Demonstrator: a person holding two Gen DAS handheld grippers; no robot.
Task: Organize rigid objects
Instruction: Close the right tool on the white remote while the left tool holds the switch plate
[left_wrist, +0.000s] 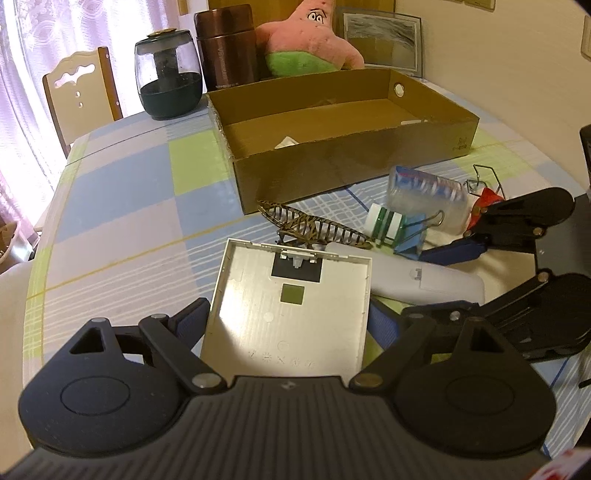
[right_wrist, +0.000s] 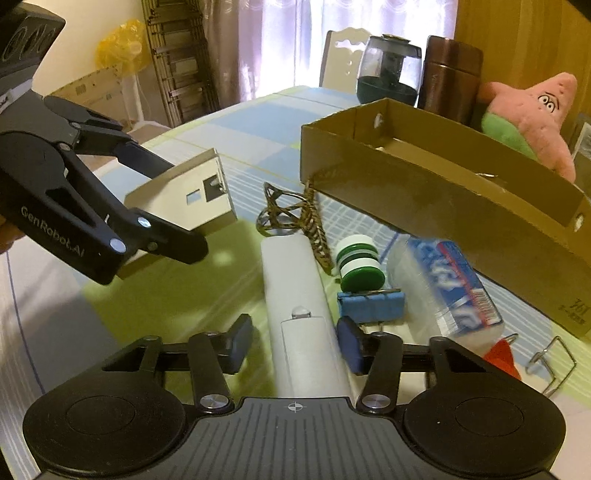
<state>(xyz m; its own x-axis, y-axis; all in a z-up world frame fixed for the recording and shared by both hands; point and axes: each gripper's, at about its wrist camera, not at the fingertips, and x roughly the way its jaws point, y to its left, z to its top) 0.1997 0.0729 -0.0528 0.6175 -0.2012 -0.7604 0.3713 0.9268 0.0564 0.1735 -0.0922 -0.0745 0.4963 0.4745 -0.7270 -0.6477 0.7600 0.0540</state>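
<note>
The left gripper (left_wrist: 288, 325) clamps a white square plastic plate (left_wrist: 291, 306); the right gripper (right_wrist: 295, 341) straddles a white oblong remote (right_wrist: 299, 295) (left pad apart), counter (left_wrist: 122, 206) open leftward.

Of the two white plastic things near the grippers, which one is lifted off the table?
The flat square panel, held by the left gripper. The long remote-shaped one lies on the tablecloth.
</note>
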